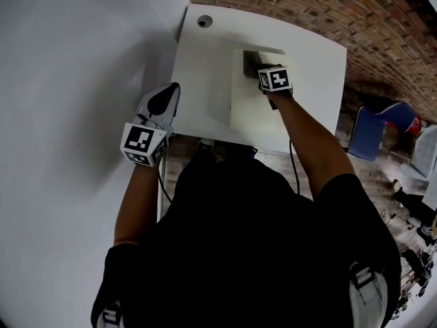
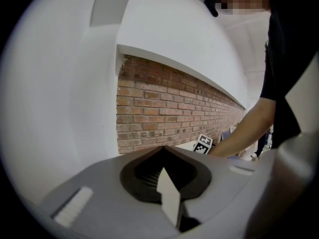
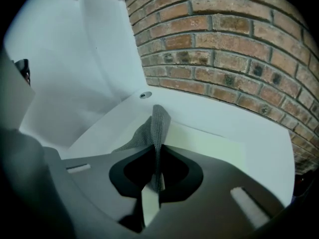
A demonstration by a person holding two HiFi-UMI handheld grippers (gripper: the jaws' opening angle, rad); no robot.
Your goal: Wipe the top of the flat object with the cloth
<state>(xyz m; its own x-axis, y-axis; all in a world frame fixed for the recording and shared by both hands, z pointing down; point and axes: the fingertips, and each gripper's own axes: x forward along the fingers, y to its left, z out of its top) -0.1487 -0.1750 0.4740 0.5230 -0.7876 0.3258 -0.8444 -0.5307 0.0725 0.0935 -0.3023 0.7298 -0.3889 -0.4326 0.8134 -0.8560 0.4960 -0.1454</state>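
Observation:
A pale flat board (image 1: 252, 104) lies on the white table (image 1: 205, 67); in the right gripper view the same board (image 3: 214, 146) shows ahead of the jaws. My right gripper (image 1: 263, 70) is over the board's far end, shut on a grey cloth (image 3: 157, 128). The cloth (image 1: 251, 61) hangs down onto the board. My left gripper (image 1: 164, 101) is held off the table's left edge, shut with nothing between its jaws. In the left gripper view it points at a brick wall (image 2: 164, 118).
A round hole (image 1: 204, 21) sits in the table's far left corner. A brick wall (image 1: 307, 5) runs behind the table. A blue chair (image 1: 372, 132) and clutter stand on the floor to the right. A white wall (image 1: 68, 80) is at the left.

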